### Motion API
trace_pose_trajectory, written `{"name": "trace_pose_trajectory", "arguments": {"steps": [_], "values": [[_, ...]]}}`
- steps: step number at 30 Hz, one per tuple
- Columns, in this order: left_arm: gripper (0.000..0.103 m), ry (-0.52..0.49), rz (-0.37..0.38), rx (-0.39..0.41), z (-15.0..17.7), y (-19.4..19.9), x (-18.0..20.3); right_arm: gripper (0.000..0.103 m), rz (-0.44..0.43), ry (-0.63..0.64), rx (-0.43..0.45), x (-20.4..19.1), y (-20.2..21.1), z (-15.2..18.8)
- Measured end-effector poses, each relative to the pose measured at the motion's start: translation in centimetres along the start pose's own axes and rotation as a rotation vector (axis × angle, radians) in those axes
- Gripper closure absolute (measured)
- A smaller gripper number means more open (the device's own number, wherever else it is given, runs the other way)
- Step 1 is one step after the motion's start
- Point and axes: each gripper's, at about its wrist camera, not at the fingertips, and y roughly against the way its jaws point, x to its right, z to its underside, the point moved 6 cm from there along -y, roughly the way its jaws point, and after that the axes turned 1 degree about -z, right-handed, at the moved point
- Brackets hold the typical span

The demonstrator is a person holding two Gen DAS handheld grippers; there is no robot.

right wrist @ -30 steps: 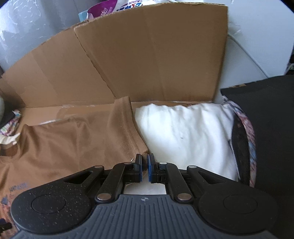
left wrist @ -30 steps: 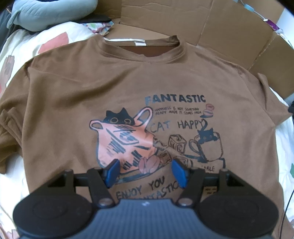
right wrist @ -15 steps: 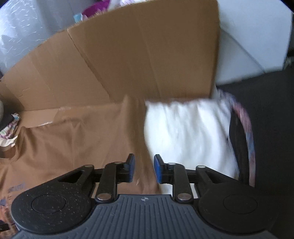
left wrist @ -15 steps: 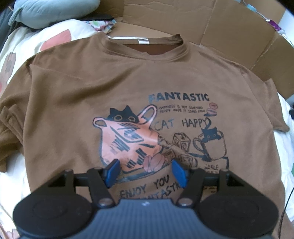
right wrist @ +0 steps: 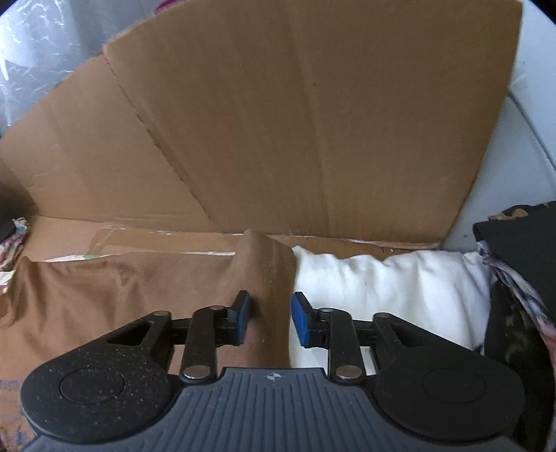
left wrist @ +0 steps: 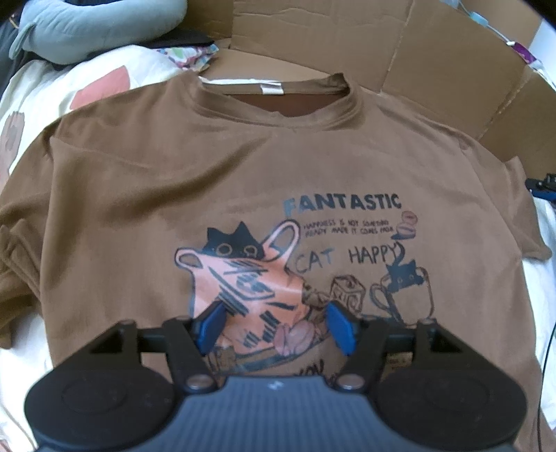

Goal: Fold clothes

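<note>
Both tongs spread, brown printed t-shirt (left wrist: 146,194) flat, sleeve (right wrist: 267,278) ridged

- Ahead of the left hand-held gripper (left wrist: 276,325), the brown T-shirt (left wrist: 146,194) lies flat with open room above it.
- Cardboard wall (right wrist: 278,121) blocks the way ahead of the right hand-held gripper (right wrist: 269,318).
- Dark fabric pile (right wrist: 521,278) crowds its right side.

Counted 1 brown T-shirt (left wrist: 139,194) spread flat, print side up. 2 grippers: left gripper (left wrist: 276,325) and right gripper (right wrist: 269,318), both w/ jaws apart. 1 cardboard sheet (right wrist: 295,121) at far side (creased into several panels). 1 grey-blue cushion (left wrist: 93,24) far left. 1 white pillow (right wrist: 392,292) right.
</note>
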Motion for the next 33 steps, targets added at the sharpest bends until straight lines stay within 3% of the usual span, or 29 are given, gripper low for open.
{"name": "trace_pose_trajectory", "arguments": {"steps": [7,11,15,19,24,33], "values": [[0.033,-0.033,-0.010,0.029,-1.3,-0.7,0.8,0.065,-0.017,0.020,-0.032,-0.1,-2.2,0.0],[0.033,-0.075,-0.008,0.062,-2.9,-1.2,2.4,0.059,-0.042,-0.008,-0.056,0.2,-2.6,0.2],[0.033,-0.137,0.022,0.096,-4.6,-1.9,4.9,0.058,-0.068,-0.033,-0.029,0.7,-1.4,-0.2],[0.033,-0.187,0.051,0.137,-6.3,-2.8,7.6,0.058,-0.034,0.003,0.022,1.5,-0.3,-0.9],[0.034,-0.195,0.080,0.166,-8.5,-4.0,10.2,0.058,0.008,0.009,0.025,2.7,-0.2,-1.4],[0.034,-0.159,0.111,0.183,-10.6,-5.1,12.7,0.058,-0.043,0.024,-0.017,1.5,-2.3,-0.5]]}}
